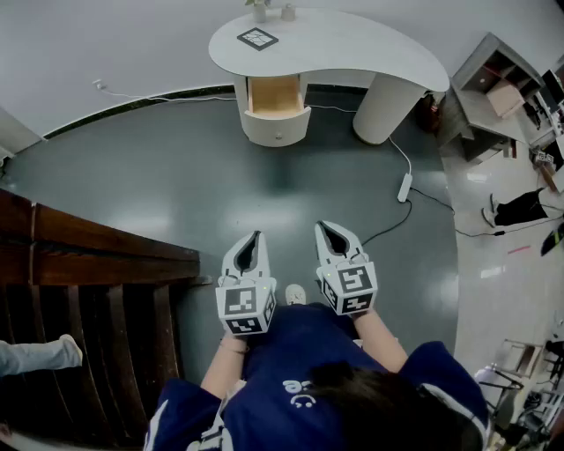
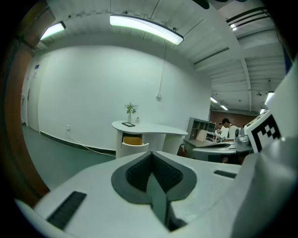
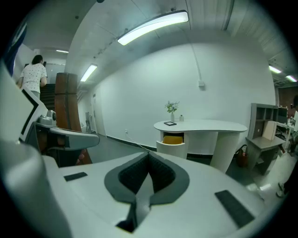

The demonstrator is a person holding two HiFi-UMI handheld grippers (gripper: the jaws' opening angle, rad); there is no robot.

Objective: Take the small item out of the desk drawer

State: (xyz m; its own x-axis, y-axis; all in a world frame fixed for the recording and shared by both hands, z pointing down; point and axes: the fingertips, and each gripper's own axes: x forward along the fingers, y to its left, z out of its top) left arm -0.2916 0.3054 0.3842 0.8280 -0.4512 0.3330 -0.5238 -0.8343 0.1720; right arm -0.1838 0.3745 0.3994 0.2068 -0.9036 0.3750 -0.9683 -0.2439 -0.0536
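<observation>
A white curved desk (image 1: 352, 48) stands far ahead across the grey floor. Its rounded drawer (image 1: 276, 110) is pulled open and shows a wooden inside; I cannot make out a small item in it. In front of the person's body my left gripper (image 1: 256, 236) and right gripper (image 1: 322, 227) are held side by side, well short of the desk. Both are shut with nothing between the pads. The open drawer (image 2: 134, 144) also shows beyond my left gripper (image 2: 151, 156), and the drawer (image 3: 172, 141) beyond my right gripper (image 3: 149, 155).
A square marker card (image 1: 257, 38), a potted plant (image 1: 259, 8) and a small bottle (image 1: 288, 12) sit on the desk top. A dark wooden stair rail (image 1: 88, 255) lies left. A power strip (image 1: 405, 187) with cable lies on the floor right; a shelf unit (image 1: 493, 88) stands beyond.
</observation>
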